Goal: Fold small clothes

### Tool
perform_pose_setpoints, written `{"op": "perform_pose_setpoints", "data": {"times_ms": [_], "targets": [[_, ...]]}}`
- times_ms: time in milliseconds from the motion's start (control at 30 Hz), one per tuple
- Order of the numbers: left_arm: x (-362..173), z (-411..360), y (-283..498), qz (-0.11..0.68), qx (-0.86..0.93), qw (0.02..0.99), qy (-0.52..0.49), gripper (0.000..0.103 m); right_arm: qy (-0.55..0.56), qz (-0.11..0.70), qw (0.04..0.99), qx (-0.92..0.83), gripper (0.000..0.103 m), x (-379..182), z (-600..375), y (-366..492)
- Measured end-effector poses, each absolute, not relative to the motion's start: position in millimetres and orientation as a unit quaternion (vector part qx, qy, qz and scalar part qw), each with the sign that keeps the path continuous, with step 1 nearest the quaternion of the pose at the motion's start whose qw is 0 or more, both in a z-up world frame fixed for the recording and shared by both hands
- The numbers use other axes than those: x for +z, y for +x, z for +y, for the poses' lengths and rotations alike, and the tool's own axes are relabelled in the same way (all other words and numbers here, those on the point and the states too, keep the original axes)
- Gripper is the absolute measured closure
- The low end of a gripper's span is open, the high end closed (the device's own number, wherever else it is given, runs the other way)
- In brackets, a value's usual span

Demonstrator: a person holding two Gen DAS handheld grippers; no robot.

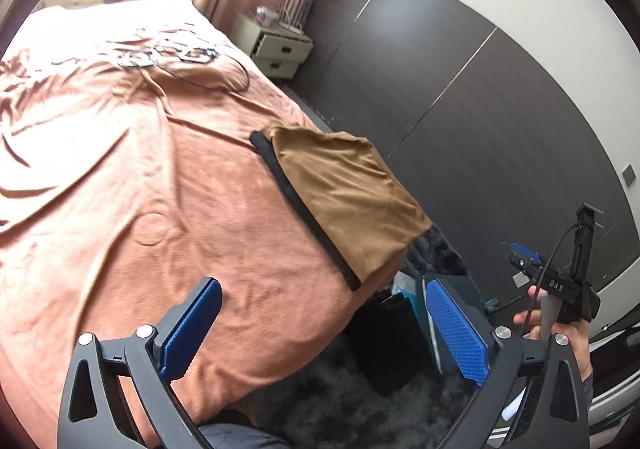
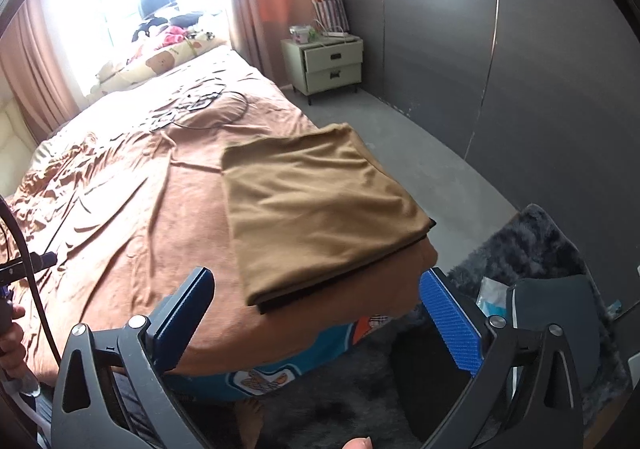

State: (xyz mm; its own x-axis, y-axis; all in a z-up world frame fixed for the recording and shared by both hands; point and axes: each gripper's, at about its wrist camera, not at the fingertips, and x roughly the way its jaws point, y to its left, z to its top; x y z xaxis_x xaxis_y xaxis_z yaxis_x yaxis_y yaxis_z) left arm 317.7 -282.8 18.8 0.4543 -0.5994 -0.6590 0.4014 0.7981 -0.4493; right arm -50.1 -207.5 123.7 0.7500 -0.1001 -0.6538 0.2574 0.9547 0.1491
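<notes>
We see the folded tan garment [image 2: 320, 217] lying flat at frame centre on the bed's [image 2: 132, 209] near right corner, its black band at the lower edge, while our left gripper [image 1: 320, 333] and right gripper [image 2: 316, 329] hang released and empty, clear of it.

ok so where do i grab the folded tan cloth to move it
Take the near edge of the folded tan cloth, where the layers stack over the dark trim, coming from the foot of the bed. It lies flat, so slide one finger of the open right tool underneath.
</notes>
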Motion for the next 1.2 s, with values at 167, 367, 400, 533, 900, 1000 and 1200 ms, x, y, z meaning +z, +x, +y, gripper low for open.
{"op": "perform_pose_setpoints", "data": {"times_ms": [167,367,400,533,900,1000,1200], "targets": [[45,-242,286,0.399,-0.278,0.866,-0.111,0.0,0.104,0.336,0.933,-0.076,0.0,131,-178,-63],[70,-202,257,0.372,-0.26,0.884,-0.11,0.0,0.098,0.317,0.941,-0.062,0.0,145,-152,-77],[73,-197,253,0.367,-0.258,0.887,-0.108,0.0,0.096,0.314,0.942,-0.06,0.0,147,-148,-79],[87,-180,235,0.348,-0.254,0.897,-0.098,0.0,0.089,0.306,0.946,-0.055,0.0,155,-131,-88],[101,-143,192,0.307,-0.236,0.92,-0.057,0.0,0.079,0.291,0.951,-0.075,0.0,166,-81,-113],[101,-133,184,0.3,-0.229,0.925,-0.05,0.0,0.078,0.284,0.953,-0.068,0.0,167,-68,-117],[99,-114,160,0.286,-0.214,0.933,-0.049,0.0,0.085,0.262,0.96,-0.056,0.0,163,-46,-128]]}}
